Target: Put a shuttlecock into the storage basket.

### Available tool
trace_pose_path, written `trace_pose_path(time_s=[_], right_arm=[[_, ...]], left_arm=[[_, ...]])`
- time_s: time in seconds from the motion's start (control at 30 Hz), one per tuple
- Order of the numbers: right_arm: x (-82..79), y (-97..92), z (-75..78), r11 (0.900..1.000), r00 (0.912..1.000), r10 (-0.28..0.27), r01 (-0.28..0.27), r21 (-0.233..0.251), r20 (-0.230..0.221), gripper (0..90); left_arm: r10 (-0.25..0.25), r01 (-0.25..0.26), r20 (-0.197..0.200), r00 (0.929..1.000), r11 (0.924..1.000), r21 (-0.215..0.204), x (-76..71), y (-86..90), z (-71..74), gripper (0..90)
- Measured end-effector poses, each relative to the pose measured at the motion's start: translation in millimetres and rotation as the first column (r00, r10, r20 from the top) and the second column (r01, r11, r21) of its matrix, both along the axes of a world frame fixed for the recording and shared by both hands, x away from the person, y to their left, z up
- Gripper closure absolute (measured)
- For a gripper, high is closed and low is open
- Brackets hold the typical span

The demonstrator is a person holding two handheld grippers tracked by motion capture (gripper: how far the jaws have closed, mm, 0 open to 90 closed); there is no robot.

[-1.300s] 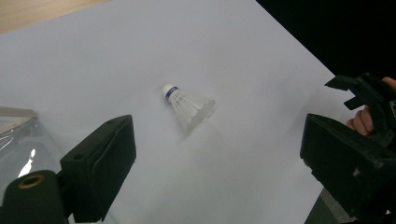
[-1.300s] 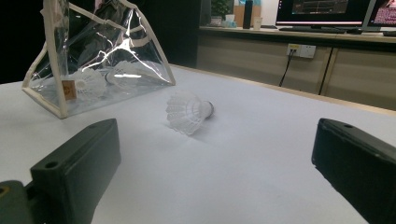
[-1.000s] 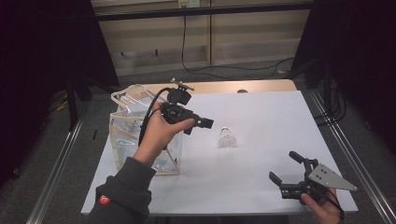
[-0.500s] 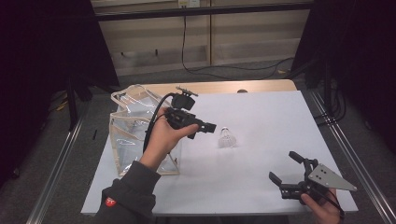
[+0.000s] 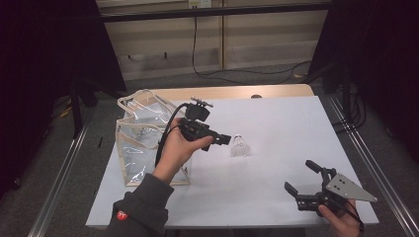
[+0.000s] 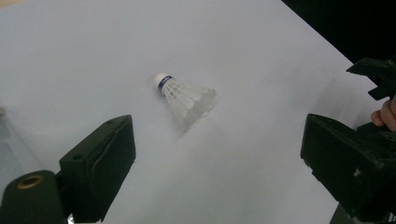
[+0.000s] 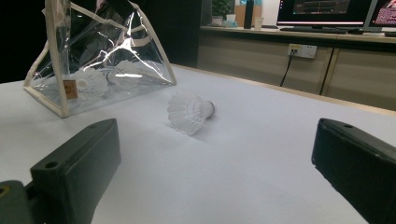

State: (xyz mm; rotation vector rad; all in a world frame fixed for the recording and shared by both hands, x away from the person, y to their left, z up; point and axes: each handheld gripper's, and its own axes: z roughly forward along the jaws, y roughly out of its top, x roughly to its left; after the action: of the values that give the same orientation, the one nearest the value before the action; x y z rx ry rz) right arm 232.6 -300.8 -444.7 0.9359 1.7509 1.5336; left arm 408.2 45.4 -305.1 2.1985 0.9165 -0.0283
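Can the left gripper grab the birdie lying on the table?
Probably yes. The left gripper is open and points at the shuttlecock, which lies on its side on bare white table with nothing between them. The clear bag sits off to the side.

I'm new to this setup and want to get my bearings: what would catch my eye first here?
A white shuttlecock lies on its side near the middle of the white table, alone on the bare surface. The left tongs hang just beside it with jaws open, aimed at it. At the table's left edge stands a clear plastic bag with more shuttlecocks inside, while the right tongs rest open near the front right corner.
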Motion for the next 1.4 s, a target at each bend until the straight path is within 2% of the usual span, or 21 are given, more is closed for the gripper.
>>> trace_pose_path(time_s=[0.03, 0.23, 0.53, 0.6, 0.9, 1.1, 1.3, 1.4], right_arm=[[-0.1, 0.0, 0.0, 1.0000, 1.0000, -0.001, 0.001, 0.000, -0.001, 1.2], [0.0, -0.3, 0.0, 1.0000, 1.0000, -0.001, 0.001, 0.001, 0.001, 1.2], [-0.2, 0.0, 0.1, 1.0000, 1.0000, 0.000, 0.000, 0.001, -0.003, 1.2], [-0.1, 0.1, 0.0, 1.0000, 1.0000, 0.001, -0.001, 0.002, -0.003, 1.2], [0.1, 0.9, -0.3, 1.0000, 1.0000, 0.000, 0.000, 0.001, -0.001, 1.2], [0.7, 2.1, -0.6, 1.0000, 1.0000, 0.003, -0.003, -0.006, 0.000, 1.2], [1.3, 3.1, -0.8, 1.0000, 1.0000, 0.002, -0.002, -0.006, -0.005, 1.2], [1.8, 2.6, -1.1, 1.0000, 1.0000, 0.003, -0.003, -0.007, -0.003, 1.2]], left_arm=[[0.009, -0.009, -0.001, 1.0000, 0.9999, -0.008, -0.6, -1.1, -0.9, 10.2], [-0.002, 0.002, 0.010, 0.9999, 0.9999, 0.010, -1.8, -5.3, -6.1, 10.1], [0.000, 0.000, 0.009, 1.0000, 0.9999, 0.013, -3.2, -11.1, -16.9, 9.5], [0.005, -0.005, -0.002, 1.0000, 1.0000, -0.002, -3.1, -12.0, -19.4, 8.8], [-0.003, 0.003, 0.006, 1.0000, 1.0000, 0.001, -3.2, -16.5, -28.7, 7.4], [0.005, -0.005, 0.028, 0.9996, 1.0000, 0.001, -4.1, -15.0, -31.1, 6.7], [0.006, -0.006, 0.039, 0.9992, 0.9998, 0.018, -5.2, -16.0, -37.5, 6.7], [0.007, -0.007, 0.031, 0.9995, 0.9999, 0.008, -4.6, -17.2, -41.1, 6.7]])
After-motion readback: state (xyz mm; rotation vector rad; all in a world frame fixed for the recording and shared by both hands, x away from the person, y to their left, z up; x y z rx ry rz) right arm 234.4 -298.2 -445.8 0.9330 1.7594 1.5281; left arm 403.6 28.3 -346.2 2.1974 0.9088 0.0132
